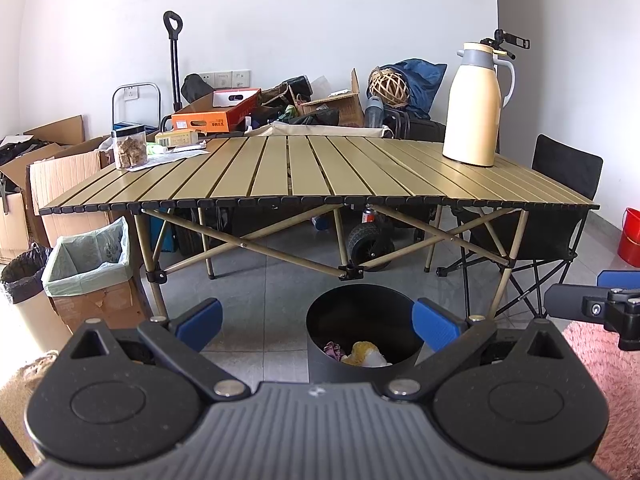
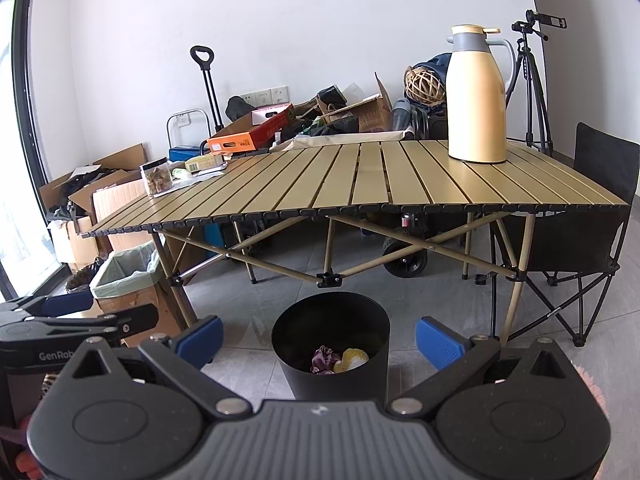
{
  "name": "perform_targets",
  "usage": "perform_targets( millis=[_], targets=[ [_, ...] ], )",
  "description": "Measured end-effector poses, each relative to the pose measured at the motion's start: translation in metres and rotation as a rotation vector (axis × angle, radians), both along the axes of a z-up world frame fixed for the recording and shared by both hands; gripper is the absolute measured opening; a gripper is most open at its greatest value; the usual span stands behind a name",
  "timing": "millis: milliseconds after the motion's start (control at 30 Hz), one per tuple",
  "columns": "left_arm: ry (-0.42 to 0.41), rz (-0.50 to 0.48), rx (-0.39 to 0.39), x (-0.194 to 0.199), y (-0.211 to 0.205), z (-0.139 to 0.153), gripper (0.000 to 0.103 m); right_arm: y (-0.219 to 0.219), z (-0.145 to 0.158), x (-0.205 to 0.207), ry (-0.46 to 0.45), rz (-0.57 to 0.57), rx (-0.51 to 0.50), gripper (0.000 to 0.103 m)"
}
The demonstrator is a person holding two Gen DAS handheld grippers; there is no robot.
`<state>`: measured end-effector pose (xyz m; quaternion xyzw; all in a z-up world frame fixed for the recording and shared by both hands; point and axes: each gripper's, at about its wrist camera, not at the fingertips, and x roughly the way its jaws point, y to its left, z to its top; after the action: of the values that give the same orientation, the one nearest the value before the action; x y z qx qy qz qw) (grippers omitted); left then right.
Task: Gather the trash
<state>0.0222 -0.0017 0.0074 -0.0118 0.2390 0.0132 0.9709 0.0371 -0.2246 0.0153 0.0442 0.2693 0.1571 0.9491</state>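
A round black bin [image 1: 362,334] [image 2: 331,350] stands on the grey tiled floor in front of the folding table. Inside it lie a purple crumpled wrapper [image 2: 323,360] [image 1: 334,350] and a yellow-white wad [image 2: 352,359] [image 1: 366,354]. My left gripper [image 1: 316,326] is open and empty, held low before the bin. My right gripper [image 2: 319,338] is open too, with nothing between its blue pads [image 2: 438,342]. The right gripper's finger shows at the right edge of the left wrist view, and the left gripper lies at the left of the right wrist view.
The slatted olive table [image 1: 320,172] [image 2: 360,180] carries a cream thermos jug [image 1: 474,104] [image 2: 476,96], a clear jar of snacks [image 1: 129,148] [image 2: 157,178] and papers at its far left. A lined cardboard bin [image 1: 86,264] [image 2: 126,276], a folding chair [image 2: 592,216] and a red bucket [image 1: 630,236] stand around.
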Motion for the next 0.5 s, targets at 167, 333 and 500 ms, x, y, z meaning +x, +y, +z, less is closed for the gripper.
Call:
perform_targets(
  millis=[167,333,500],
  targets=[
    [0.001,0.001,-0.001,0.0,0.0006,-0.0009,0.103,0.0002,-0.0002,0.0003,0.0,0.001,-0.001,0.103],
    [0.008,-0.002,-0.005,0.0013,0.0026,-0.0029,0.103,-0.0001,-0.0019,0.0015,0.001,0.002,-0.004,0.103],
    [0.002,-0.007,-0.004,0.0019,0.0034,-0.0038,0.103,-0.0013,-0.0035,0.0025,0.005,0.001,-0.004,0.103]
  ],
)
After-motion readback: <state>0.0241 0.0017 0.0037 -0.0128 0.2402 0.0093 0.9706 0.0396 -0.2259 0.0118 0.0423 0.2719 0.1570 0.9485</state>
